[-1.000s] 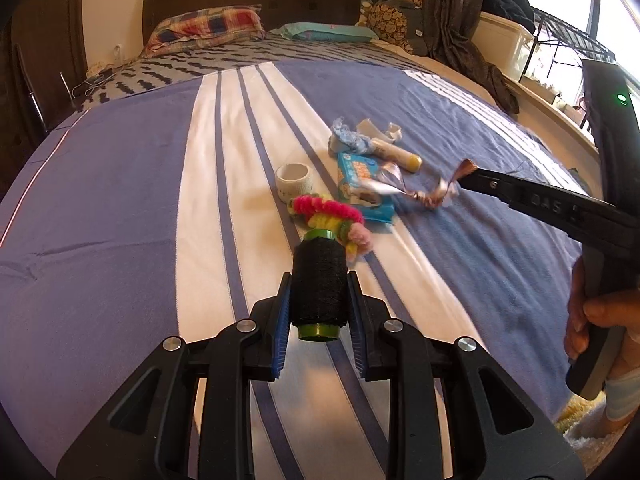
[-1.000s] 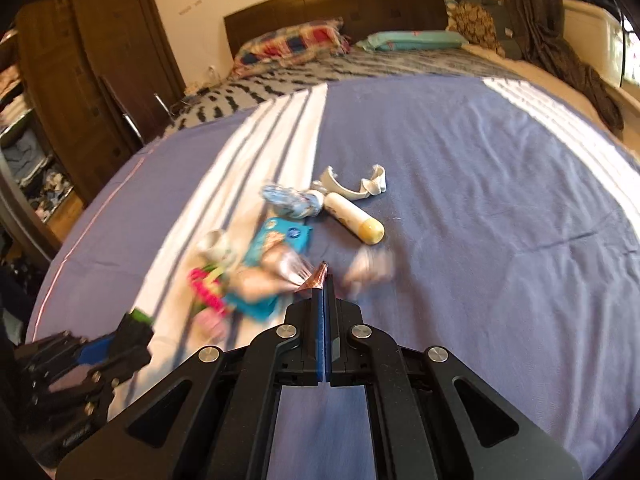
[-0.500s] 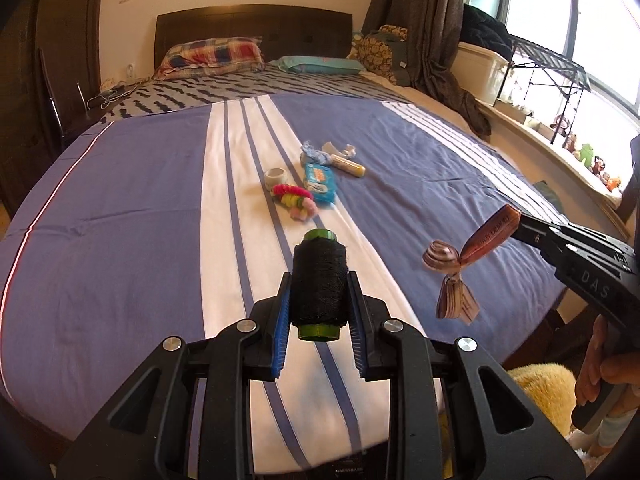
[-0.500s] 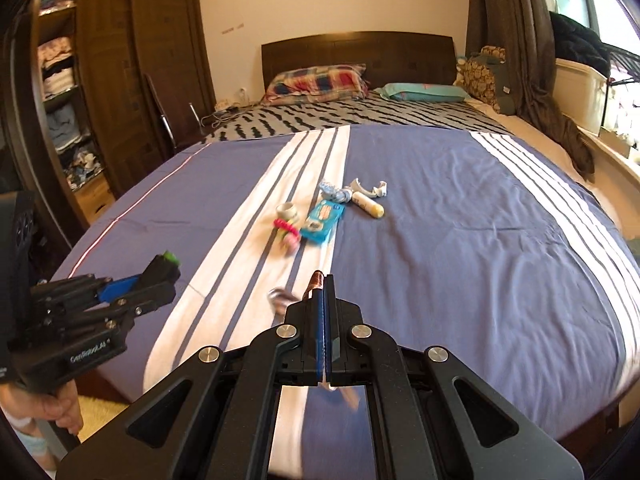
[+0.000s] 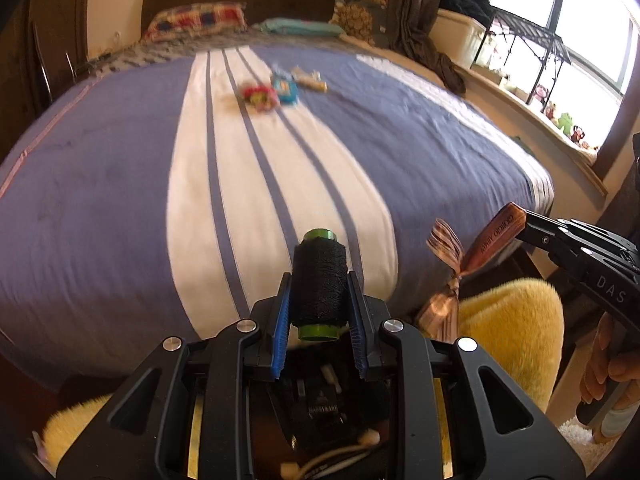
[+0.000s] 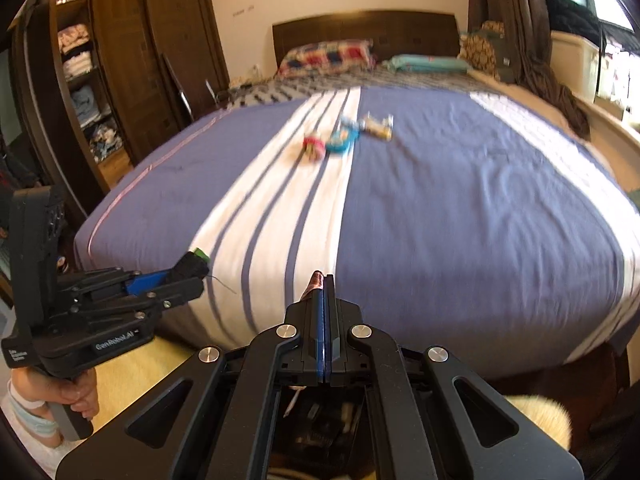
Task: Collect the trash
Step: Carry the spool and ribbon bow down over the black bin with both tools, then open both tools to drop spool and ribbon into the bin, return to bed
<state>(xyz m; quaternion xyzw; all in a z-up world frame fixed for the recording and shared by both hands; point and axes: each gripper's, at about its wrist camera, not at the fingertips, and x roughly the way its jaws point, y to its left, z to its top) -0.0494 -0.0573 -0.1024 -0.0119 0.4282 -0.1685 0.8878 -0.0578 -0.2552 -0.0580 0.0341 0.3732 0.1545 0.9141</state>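
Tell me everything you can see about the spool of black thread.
The spool of black thread is a short cylinder wound full of dark, slightly fuzzy thread on a green plastic core whose rims show at both ends. It lies lengthwise, clamped between the blue pads of the left gripper, held off the foot of the bed.

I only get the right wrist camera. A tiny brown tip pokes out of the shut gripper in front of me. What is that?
Observer: A brown striped ribbon. The right gripper pinches one end, and the knotted rest dangles below.
Visitor: What is underneath it?
Observer: In the left wrist view it hangs in front of a fluffy yellow thing off the foot of the bed. I cannot tell what that is.
Visitor: And the black lump in the other gripper?
Observer: A spool of black thread with green ends, clamped between the blue pads of the left gripper.
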